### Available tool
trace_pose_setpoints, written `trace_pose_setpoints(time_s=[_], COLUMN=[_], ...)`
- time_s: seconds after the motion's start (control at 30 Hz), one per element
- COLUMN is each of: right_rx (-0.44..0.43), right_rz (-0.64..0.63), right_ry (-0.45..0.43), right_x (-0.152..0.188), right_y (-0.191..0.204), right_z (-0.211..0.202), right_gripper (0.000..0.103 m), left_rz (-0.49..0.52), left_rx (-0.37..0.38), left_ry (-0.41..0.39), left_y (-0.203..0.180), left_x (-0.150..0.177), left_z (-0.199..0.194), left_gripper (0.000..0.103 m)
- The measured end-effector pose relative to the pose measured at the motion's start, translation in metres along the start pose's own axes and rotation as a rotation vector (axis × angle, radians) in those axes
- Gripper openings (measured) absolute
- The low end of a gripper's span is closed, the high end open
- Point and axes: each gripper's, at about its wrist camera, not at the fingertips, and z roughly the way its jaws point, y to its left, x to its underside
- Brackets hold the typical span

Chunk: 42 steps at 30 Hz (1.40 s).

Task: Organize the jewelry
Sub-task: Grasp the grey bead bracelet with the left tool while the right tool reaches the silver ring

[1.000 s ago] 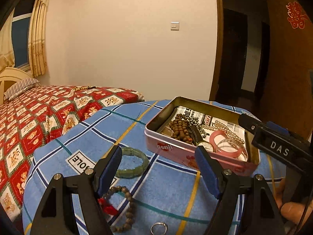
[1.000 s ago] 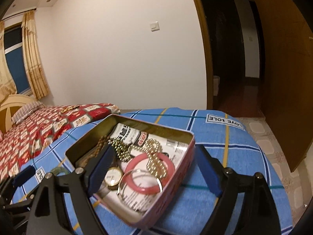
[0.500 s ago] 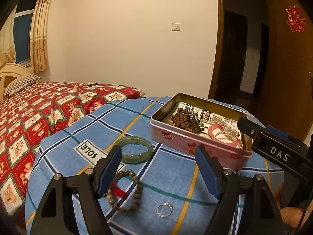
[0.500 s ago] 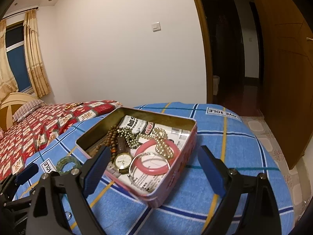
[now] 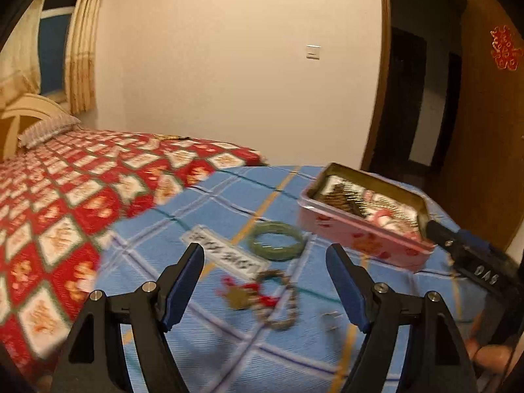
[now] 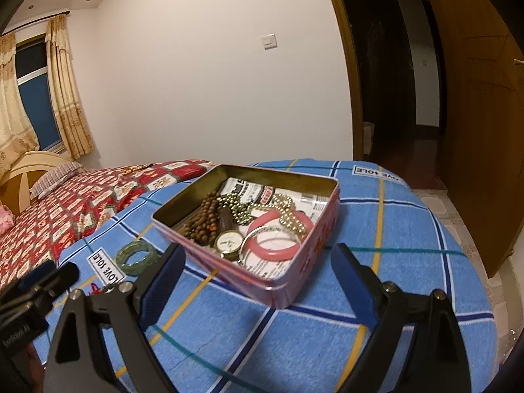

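The blue plaid cloth [image 6: 386,229] covering the round table has white patches printed "LOVE SOLE", two of them readable in the right wrist view, one at the far edge and one at the left edge. The other gripper's body in the left view carries a "DAS" tag.

One pink rectangular metal tin [image 6: 288,281] sits open near the middle of the cloth, lined with printed paper. Inside: one brown wooden bead strand [image 6: 201,216], one metallic ball-bead chain [image 6: 239,208], one wristwatch [image 6: 228,241] with a white round face, one thin silver bangle [image 6: 258,232] and one smooth pink bangle [image 6: 275,234].

Out on the cloth, left of the tin: one green jade-looking bracelet [image 5: 275,240], one bead bracelet [image 5: 278,298] with red tassel bits, blurry, and one small ring [image 5: 330,317], also blurred.

Left gripper [image 5: 265,281] is spread wide, holding nothing, over the bead bracelet. Right gripper [image 6: 257,281] is spread wide too, empty, at the tin's near corner.
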Motion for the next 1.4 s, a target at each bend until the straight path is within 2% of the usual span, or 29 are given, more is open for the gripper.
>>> trace_pose_setpoints(time_s=[0.2, 0.27, 0.37, 0.53, 0.63, 0.8, 0.87, 0.9, 1.0, 1.07, 1.13, 1.3, 1.4], right_rx=[-0.040, -0.065, -0.127, -0.208, -0.244, -0.260, -0.261, -0.261, -0.250, -0.265, -0.268, -0.273, -0.308], right_rz=[-0.038, -0.041, -0.070, -0.180, -0.262, -0.384, -0.400, -0.408, -0.458, -0.479, -0.500, -0.474, -0.407], right_ry=[0.029, 0.050, 0.104, 0.195, 0.260, 0.363, 0.395, 0.414, 0.410, 0.408, 0.401, 0.399, 0.351], right_x=[0.005, 0.009, 0.015, 0.025, 0.033, 0.046, 0.050, 0.052, 0.055, 0.057, 0.058, 0.056, 0.049], right_y=[0.016, 0.021, 0.037, 0.067, 0.085, 0.110, 0.113, 0.114, 0.121, 0.124, 0.126, 0.122, 0.110], right_z=[0.000, 0.001, 0.005, 0.015, 0.022, 0.039, 0.045, 0.048, 0.048, 0.046, 0.043, 0.042, 0.033], right_gripper=[0.085, 0.081, 0.072, 0.069, 0.061, 0.060, 0.053, 0.052, 0.049, 0.032, 0.024, 0.024, 0.024], left_rz=[-0.060, -0.086, -0.071, -0.028, -0.038, -0.054, -0.053, -0.051, -0.041, -0.032, -0.021, 0.024, 0.032], left_rx=[-0.089, -0.094, -0.104, -0.108, -0.103, -0.098, -0.091, -0.088, -0.076, -0.069, -0.058, -0.017, 0.036], left_ry=[0.039, 0.043, 0.053, 0.075, 0.080, 0.086, 0.086, 0.088, 0.098, 0.109, 0.121, 0.148, 0.173], left_y=[0.048, 0.059, 0.060, 0.060, 0.063, 0.066, 0.065, 0.065, 0.063, 0.061, 0.059, 0.048, 0.039], left_x=[0.006, 0.007, 0.006, 0.009, 0.010, 0.010, 0.010, 0.011, 0.011, 0.012, 0.013, 0.017, 0.018], left_z=[-0.002, -0.002, 0.001, 0.003, 0.002, 0.002, 0.002, 0.002, 0.003, 0.005, 0.006, 0.008, 0.011], left_gripper=[0.077, 0.077, 0.077, 0.077, 0.077, 0.077, 0.077, 0.077, 0.077, 0.077, 0.077, 0.077, 0.077])
